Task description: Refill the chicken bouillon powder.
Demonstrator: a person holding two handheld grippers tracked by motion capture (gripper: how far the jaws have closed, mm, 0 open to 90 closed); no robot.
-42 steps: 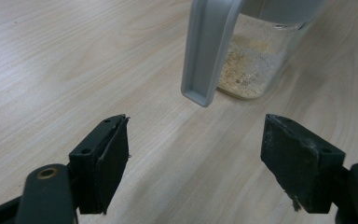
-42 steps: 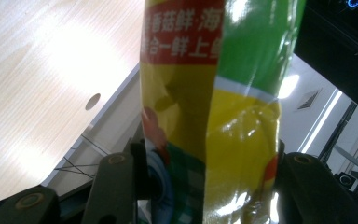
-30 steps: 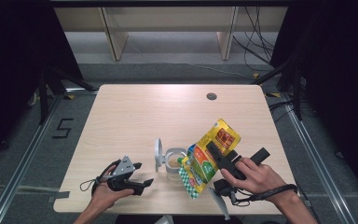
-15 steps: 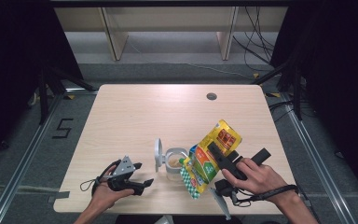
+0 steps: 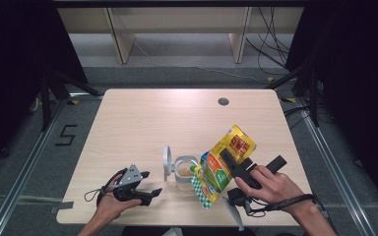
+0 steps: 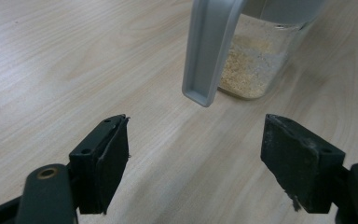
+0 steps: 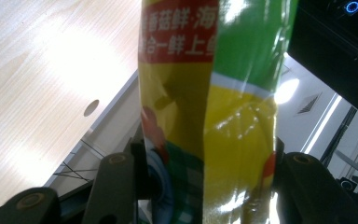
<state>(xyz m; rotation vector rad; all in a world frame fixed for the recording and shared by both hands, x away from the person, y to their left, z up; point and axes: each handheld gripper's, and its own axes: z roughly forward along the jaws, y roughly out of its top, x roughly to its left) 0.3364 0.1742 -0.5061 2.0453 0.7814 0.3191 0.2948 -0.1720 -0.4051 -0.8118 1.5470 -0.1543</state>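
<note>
A clear jar (image 5: 183,173) with a pale grainy filling stands near the table's front edge, its grey lid (image 5: 167,161) flipped open to the left. My right gripper (image 5: 229,164) is shut on a yellow and green food pouch (image 5: 224,164), tilted with its lower end over the jar's mouth. In the right gripper view the pouch (image 7: 214,107) is pinched between both jaws. My left gripper (image 5: 150,184) rests on the table left of the jar, open and holding nothing. The left gripper view has the jar (image 6: 256,60) and its hanging lid (image 6: 209,51) just ahead of the spread jaws.
The light wooden table (image 5: 177,118) has a small round cable hole (image 5: 223,102) at its far right. Cables and shelf legs lie on the floor beyond the far edge. Dark frames stand at both sides.
</note>
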